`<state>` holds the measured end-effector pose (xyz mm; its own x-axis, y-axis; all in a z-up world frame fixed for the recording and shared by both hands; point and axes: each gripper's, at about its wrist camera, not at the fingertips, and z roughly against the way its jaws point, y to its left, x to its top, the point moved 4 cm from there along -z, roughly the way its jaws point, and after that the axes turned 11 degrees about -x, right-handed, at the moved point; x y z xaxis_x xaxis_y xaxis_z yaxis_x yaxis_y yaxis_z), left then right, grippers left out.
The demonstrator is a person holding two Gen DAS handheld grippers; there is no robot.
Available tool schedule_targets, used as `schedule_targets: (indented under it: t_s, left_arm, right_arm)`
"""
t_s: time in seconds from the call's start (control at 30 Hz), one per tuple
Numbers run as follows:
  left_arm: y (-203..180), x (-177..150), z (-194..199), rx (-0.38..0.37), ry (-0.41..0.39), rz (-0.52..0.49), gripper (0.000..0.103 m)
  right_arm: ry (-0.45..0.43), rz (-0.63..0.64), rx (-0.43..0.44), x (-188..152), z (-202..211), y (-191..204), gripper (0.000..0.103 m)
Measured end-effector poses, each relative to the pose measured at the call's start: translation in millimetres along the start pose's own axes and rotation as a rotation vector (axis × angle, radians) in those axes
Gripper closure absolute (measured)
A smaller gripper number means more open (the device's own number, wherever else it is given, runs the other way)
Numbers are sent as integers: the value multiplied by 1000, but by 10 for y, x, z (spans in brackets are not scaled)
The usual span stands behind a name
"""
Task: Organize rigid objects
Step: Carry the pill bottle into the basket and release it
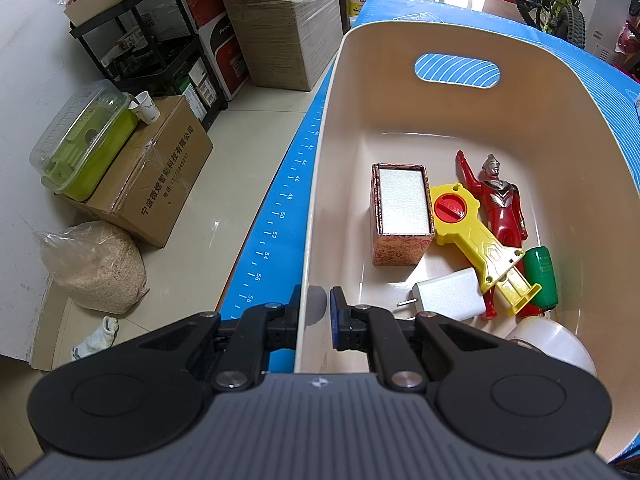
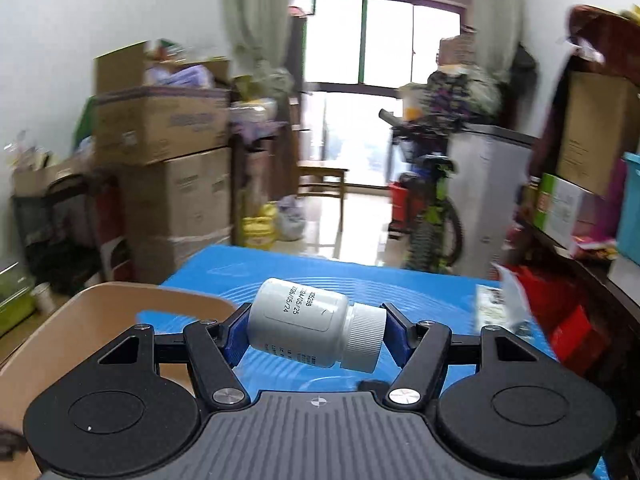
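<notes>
A cream storage bin (image 1: 460,40) stands on the blue mat (image 1: 280,216). Inside lie a patterned box (image 1: 402,216), a yellow toy key (image 1: 472,232), a red figure (image 1: 500,208), a green bottle (image 1: 542,282), a white charger (image 1: 450,296) and a roll of tape (image 1: 556,340). My left gripper (image 1: 315,318) is shut on the bin's near wall, one finger outside and one inside. In the right wrist view my right gripper (image 2: 316,330) is shut on a white pill bottle (image 2: 304,320), held sideways by base and cap above the blue mat (image 2: 400,280), with the bin's rim (image 2: 120,292) at lower left.
Cardboard boxes (image 1: 152,184), a black cart (image 1: 160,52), a green lidded container (image 1: 84,140) and a bag of grain (image 1: 96,268) sit on the floor left of the table. A bicycle (image 2: 432,216) and a packet (image 2: 500,304) on the mat lie ahead at the right.
</notes>
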<state>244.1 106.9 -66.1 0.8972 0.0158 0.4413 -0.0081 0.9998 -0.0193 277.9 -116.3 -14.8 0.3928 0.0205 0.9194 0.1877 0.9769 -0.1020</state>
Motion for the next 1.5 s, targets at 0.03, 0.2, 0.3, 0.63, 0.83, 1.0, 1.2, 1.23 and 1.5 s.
schedule_targets:
  t_s: [0.03, 0.2, 0.3, 0.63, 0.83, 1.0, 1.2, 1.23, 1.5]
  left_arm:
    - [2, 2, -1, 0, 0, 1, 90]
    - [2, 3, 0, 0, 0, 1, 90]
    - [2, 2, 0, 0, 0, 1, 90]
    - [4, 5, 1, 0, 0, 1, 90]
    - [-16, 11, -9, -1, -1, 0, 90]
    - [-38, 23, -20, 0, 1, 0, 90]
    - [-44, 29, -26, -1, 2, -1, 90]
    - [-44, 29, -26, 0, 2, -1, 90]
    - [-38, 20, -35, -1, 2, 0, 90]
  right_arm:
    - [8, 6, 21, -3, 20, 67, 34]
    - [58, 72, 139, -59, 103, 427, 34]
    - [99, 130, 207, -153, 145, 609, 34]
    - [224, 283, 332, -429, 242, 1014, 34]
    - [288, 284, 349, -482, 222, 997, 30]
    - [282, 235, 360, -406, 197, 854, 24]
    - [195, 96, 320, -83, 145, 497, 15]
    - [190, 77, 303, -48, 105, 429, 14]
    - [170, -63, 122, -137, -430, -213, 6]
